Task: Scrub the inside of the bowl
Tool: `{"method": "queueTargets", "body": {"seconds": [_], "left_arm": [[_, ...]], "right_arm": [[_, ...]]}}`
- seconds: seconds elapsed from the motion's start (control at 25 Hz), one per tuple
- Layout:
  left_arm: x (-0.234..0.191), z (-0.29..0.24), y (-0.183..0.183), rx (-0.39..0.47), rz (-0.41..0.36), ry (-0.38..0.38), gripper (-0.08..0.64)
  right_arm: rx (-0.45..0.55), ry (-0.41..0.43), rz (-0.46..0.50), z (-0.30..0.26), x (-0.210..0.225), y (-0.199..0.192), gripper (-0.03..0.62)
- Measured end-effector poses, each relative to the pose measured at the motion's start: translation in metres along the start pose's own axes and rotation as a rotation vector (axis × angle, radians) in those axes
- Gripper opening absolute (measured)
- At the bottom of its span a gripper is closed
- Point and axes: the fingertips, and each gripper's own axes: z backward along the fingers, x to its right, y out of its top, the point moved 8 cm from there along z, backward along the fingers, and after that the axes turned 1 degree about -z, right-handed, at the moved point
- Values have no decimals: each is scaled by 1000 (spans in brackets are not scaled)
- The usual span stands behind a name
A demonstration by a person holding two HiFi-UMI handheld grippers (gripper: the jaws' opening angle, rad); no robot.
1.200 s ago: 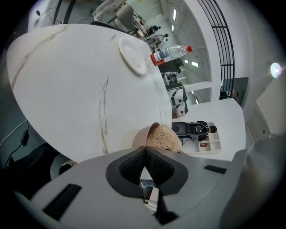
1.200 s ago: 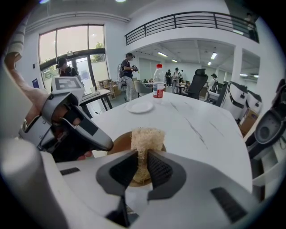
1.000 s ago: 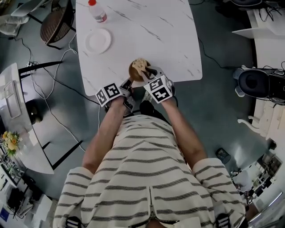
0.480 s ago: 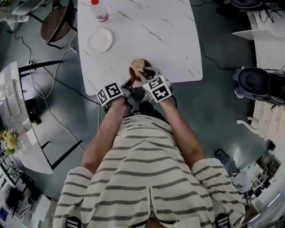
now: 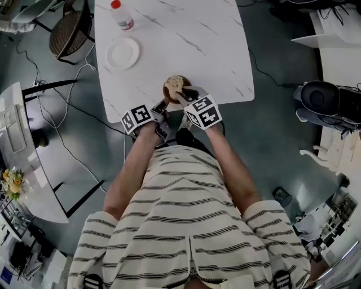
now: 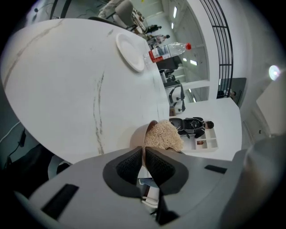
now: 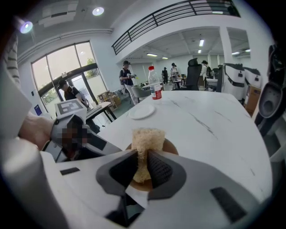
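Left gripper (image 6: 144, 150) jaws clamp the bowl (image 7: 172, 146) by its rim; right gripper (image 7: 142, 154) jaws pinch a scouring pad (image 7: 147, 135) inside it.

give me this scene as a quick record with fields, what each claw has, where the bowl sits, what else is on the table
left claw: shut on the rim of the brown bowl
right claw: shut on a beige fibrous scrub pad, which sits in the bowl's opening
bowl position: at the near edge of the white marble table, right in front of the person
other items: white plate and red-capped water bottle, both at the table's far left
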Motion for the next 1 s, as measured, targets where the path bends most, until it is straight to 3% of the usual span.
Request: {"method": "queueTargets", "body": {"seconds": [0.48, 0.76, 1.0], "left_arm": [[9, 8, 3, 11, -34, -6, 83], [28, 30, 6, 48, -167, 6, 95], [58, 39, 9, 68, -337, 11, 94]], "right_arm": [[69, 24, -140, 22, 8, -1, 71], [137, 29, -188, 42, 12, 2, 71], [213, -19, -200, 65, 13, 14, 71]]}}
